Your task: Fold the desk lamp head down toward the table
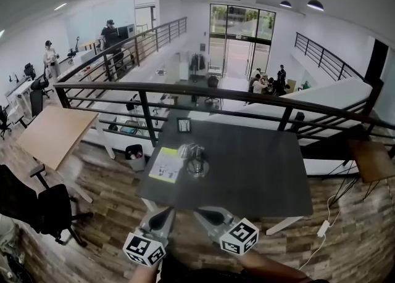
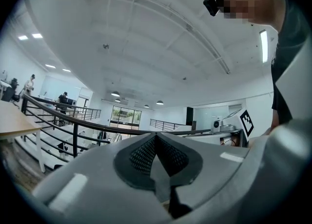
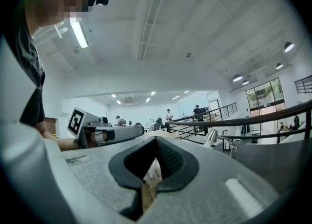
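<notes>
Silvery desk lamp (image 1: 194, 158), standing left-centre on dark table (image 1: 265, 171)

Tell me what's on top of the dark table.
On the table: a silver desk lamp, a yellow-edged sheet beside it, and a small dark-framed item near the far edge. The spot under the lamp's base is covered.

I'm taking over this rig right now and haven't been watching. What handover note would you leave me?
Left gripper: shut and empty, at the near edge of the dark table, well short of the lamp.
Right gripper: shut and empty, beside the left one.
Desk lamp: stands on the table, left of the middle, next to a yellow-and-white sheet. Neither gripper touches it.
Done: nothing on the lamp yet.
Left: reach the lamp, open a gripper, take the lamp head and fold it down toward the table. Steadying the base with the other gripper would probably help.
</notes>
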Demonstrator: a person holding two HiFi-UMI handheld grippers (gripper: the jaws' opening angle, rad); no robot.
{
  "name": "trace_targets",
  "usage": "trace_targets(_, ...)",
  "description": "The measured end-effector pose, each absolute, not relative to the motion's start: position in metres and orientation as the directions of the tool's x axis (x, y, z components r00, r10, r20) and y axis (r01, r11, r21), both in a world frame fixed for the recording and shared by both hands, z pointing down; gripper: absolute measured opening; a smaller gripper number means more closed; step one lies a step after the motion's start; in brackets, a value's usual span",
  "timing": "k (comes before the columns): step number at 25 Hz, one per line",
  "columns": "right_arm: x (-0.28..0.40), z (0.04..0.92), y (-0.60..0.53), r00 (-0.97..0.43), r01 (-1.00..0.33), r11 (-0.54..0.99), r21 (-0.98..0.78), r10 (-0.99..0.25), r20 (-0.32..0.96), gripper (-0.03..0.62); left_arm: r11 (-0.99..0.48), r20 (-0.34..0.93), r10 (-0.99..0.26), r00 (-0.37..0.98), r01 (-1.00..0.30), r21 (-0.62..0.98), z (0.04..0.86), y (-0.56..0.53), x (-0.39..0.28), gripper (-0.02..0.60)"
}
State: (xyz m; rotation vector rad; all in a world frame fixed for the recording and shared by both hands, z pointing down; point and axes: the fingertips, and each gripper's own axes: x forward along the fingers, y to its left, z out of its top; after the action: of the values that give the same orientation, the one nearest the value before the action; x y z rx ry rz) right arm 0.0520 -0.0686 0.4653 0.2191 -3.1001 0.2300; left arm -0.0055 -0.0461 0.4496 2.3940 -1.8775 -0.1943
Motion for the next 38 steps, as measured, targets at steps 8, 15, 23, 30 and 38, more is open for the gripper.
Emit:
trace_targets(8, 0.004, 0.465, -0.125, -0.976, -0.220, 0.964, -0.148, -0.215, 0.044, 0.002, -0.323, -0.040, -0.946, 0.321, -0.930, 0.173, 0.451, -0.109, -0.054, 0.002)
trace_targets(15, -0.043, 0.458, -0.175, -0.943, -0.332, 0.930, -0.156, -0.329, 0.044, 0.002, -0.436, -0.038, -0.899, 0.437, -0.881, 0.185, 0.442, -0.162, -0.100, 0.002)
trace_targets(23, -0.081, 0.463, -0.213, -0.877, -0.478, 0.865, -0.155, -0.479, 0.032, 0.002, -0.565, -0.035, -0.822, 0.568, -0.807, 0.172, 0.433, -0.196, -0.148, 0.002)
trace_targets(30, -0.085, 0.464, -0.239, -0.794, -0.605, 0.780, -0.163, -0.607, 0.042, 0.003, -0.655, -0.028, -0.749, 0.662, -0.734, 0.180, 0.436, -0.213, -0.157, 0.002)
trace_targets(38, -0.089, 0.476, -0.273, -0.765, -0.642, 0.745, -0.181, -0.636, 0.097, 0.056, -0.681, -0.003, -0.717, 0.697, -0.699, 0.220, 0.447, -0.239, -0.156, 0.002)
